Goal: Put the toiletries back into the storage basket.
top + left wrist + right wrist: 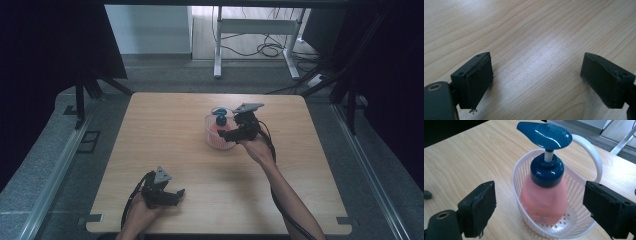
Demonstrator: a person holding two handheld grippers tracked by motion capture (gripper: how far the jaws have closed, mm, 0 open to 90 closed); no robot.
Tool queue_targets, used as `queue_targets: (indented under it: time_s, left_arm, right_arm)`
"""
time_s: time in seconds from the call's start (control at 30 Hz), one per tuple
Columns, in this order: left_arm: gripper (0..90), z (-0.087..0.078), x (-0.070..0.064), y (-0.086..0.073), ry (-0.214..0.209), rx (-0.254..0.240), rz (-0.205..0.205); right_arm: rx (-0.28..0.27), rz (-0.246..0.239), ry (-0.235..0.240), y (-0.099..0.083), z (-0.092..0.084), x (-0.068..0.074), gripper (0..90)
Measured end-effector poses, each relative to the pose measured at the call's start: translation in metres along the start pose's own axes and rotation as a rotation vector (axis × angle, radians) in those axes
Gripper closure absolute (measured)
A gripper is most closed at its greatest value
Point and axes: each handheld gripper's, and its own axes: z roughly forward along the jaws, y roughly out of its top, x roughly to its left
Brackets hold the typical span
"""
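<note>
I am hovering my right gripper (539, 212), jaws spread wide, before the pink pump bottle with its dark blue dispenser head (543, 195) standing upright in the white slotted plastic basket (576, 220), seemingly lining up a grasp, while my left gripper (536, 82) is idling with jaws apart over the bare wooden table (529, 37).

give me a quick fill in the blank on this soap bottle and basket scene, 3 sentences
1. The pink pump bottle stands inside a white ____.
2. The bottle's pump head is ____ in colour.
3. The left gripper sits over bare table with its jaws ____.

Missing words: basket; blue; open
</note>
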Motion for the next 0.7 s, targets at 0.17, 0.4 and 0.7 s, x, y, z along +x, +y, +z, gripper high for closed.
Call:
queue_targets:
  time_s: [0.17, 0.4, 0.7]
  left_arm:
    - [10.3, 0.0, 0.0, 0.0, 0.0, 0.0, 0.0]
    - [10.3, 0.0, 0.0, 0.0, 0.001, 0.0, 0.0]
    - [10.3, 0.0, 0.0, 0.0, 0.0, 0.0, 0.0]
  right_arm:
    - [0.005, -0.016, -0.002, -0.003, -0.005, 0.002, 10.1]
    - [0.005, -0.027, 0.003, -0.007, -0.012, 0.003, 6.4]
    - [0.007, -0.029, 0.009, -0.014, -0.017, 0.004, 3.6]
